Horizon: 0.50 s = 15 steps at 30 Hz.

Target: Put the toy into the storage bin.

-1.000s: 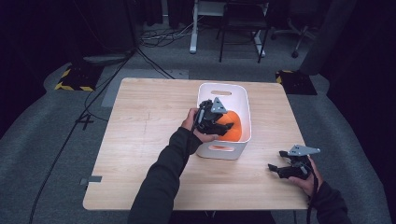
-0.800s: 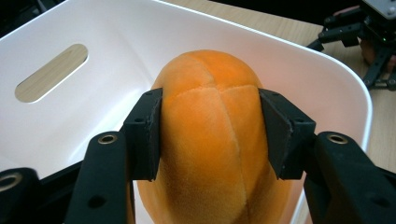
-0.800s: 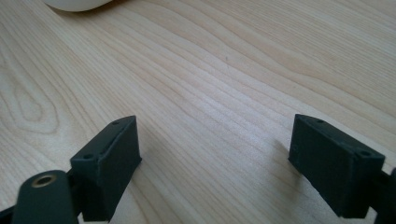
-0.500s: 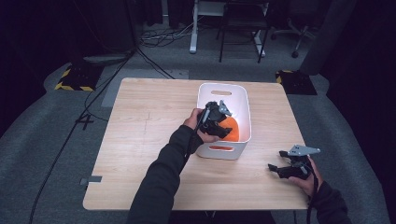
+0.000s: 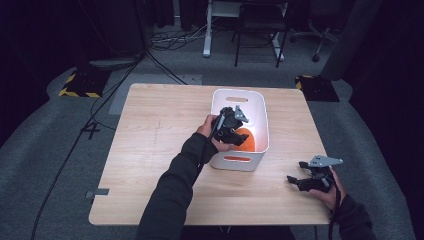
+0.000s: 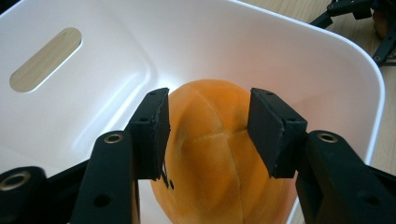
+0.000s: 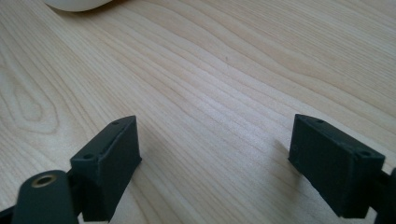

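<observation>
Nearest, the right hand-held gripper [image 5: 300, 181] rests on the light wooden table [image 5: 150, 150] near its front right corner, jaws spread wide over bare wood. Farther in, the left hand-held gripper [image 6: 208, 135] reaches into the white plastic bin with slotted handles [image 5: 257, 107], its jaws parted on either side of a round, matte orange fruit with faint creases [image 6: 219, 154], not clearly gripping it.
</observation>
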Tool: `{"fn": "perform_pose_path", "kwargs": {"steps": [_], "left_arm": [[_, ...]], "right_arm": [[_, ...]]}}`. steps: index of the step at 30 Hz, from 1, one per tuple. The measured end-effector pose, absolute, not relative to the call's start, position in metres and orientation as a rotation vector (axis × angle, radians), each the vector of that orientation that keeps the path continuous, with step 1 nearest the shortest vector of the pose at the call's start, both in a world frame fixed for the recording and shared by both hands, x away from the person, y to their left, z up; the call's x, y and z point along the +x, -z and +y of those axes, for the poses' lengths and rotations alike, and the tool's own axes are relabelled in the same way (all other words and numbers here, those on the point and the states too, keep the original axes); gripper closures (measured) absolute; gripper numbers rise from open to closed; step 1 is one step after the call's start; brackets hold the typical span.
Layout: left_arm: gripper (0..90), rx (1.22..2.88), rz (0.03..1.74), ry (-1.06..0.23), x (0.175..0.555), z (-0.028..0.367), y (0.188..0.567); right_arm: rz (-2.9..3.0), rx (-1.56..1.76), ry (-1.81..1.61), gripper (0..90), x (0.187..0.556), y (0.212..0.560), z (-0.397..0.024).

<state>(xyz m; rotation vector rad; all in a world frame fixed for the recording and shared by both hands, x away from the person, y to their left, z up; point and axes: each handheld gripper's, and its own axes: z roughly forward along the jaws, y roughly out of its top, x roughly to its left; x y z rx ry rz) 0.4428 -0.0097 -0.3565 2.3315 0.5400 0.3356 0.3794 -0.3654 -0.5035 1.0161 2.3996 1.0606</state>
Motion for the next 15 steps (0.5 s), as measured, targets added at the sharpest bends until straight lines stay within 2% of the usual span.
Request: {"fn": "perform_pose_path", "kwargs": {"steps": [12, 15], "left_arm": [[46.8, 2.232, 0.551, -0.369, 0.436, -0.001, 0.354], [41.7, 2.199, 0.566, -0.401, 0.435, 0.002, 0.353]], "right_arm": [[2.399, 1.016, -1.061, 16.4, 0.379, 0.504, -0.365], [2.399, 1.017, -1.061, 16.4, 0.379, 0.503, -0.365]]}}
